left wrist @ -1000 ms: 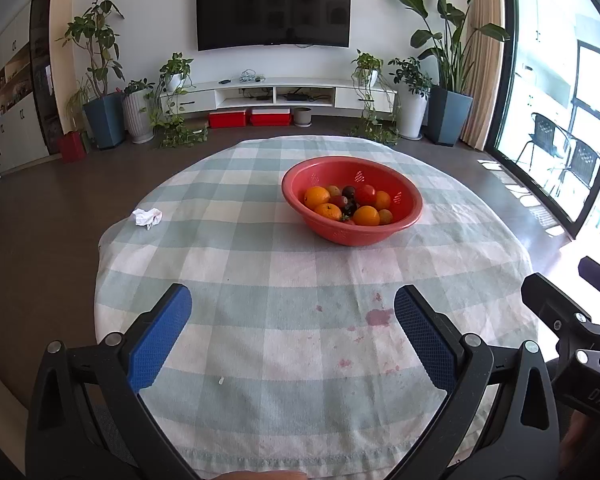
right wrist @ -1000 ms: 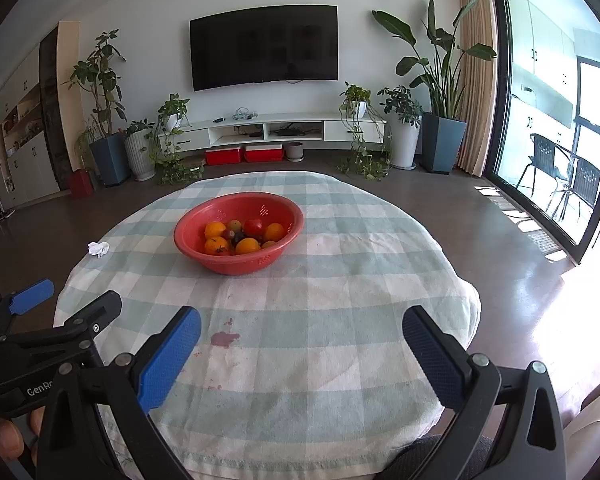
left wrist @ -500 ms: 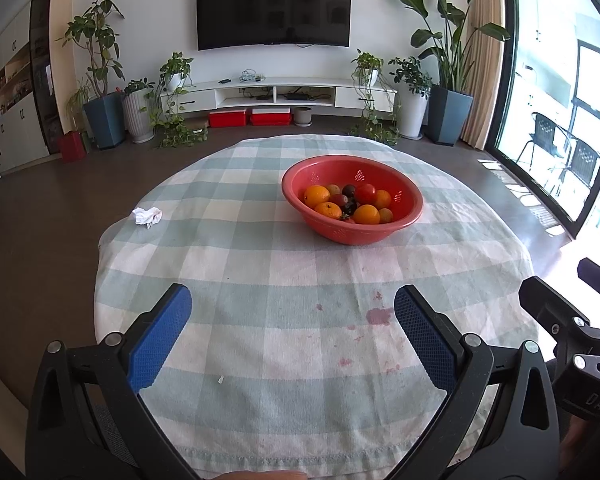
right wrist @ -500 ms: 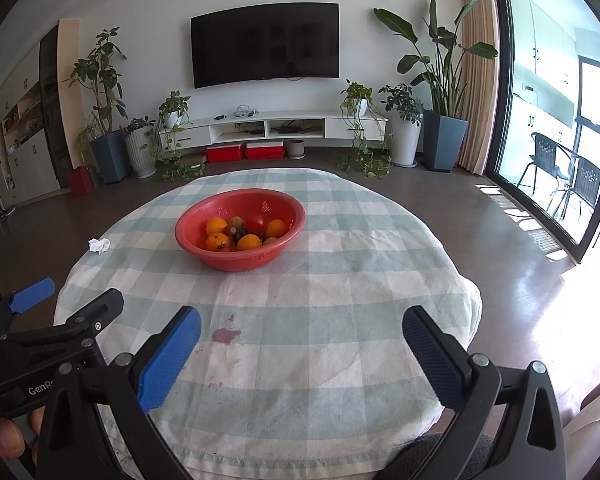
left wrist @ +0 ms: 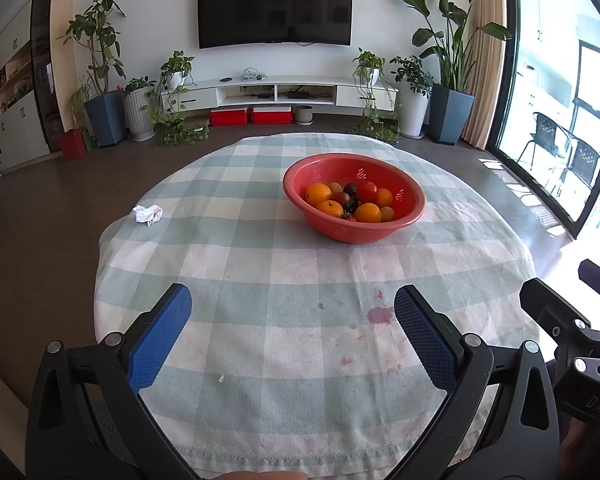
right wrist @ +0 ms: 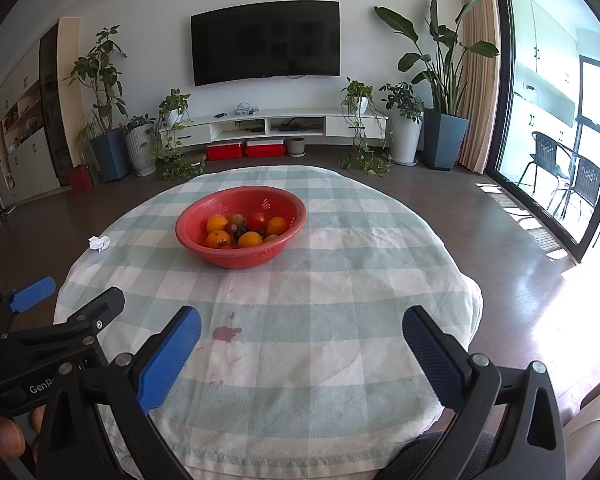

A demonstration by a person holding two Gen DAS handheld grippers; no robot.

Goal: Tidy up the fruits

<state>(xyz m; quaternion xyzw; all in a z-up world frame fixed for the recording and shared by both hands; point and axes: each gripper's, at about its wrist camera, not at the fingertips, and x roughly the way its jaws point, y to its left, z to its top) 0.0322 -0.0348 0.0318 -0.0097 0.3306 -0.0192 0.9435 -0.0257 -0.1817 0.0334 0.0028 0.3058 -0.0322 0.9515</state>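
Note:
A red colander bowl (left wrist: 410, 204) stands on the round checked table, past its middle; it also shows in the right wrist view (right wrist: 296, 216). It holds several oranges (left wrist: 318, 193), a red tomato (left wrist: 366, 191) and some dark small fruits. My left gripper (left wrist: 292, 304) is open and empty above the near edge of the table, well short of the bowl. My right gripper (right wrist: 300, 330) is open and empty, to the right of the left one, also near the front edge.
A crumpled white tissue (left wrist: 148, 213) lies near the table's left edge. Red stains (left wrist: 380, 315) mark the cloth (left wrist: 260, 248) in front of the bowl. Beyond the table are potted plants, a TV shelf and a glass door at right.
The right gripper has drifted slightly, so the bowl sits a little higher and further right in its view. The left gripper has hardly moved. Both stay open.

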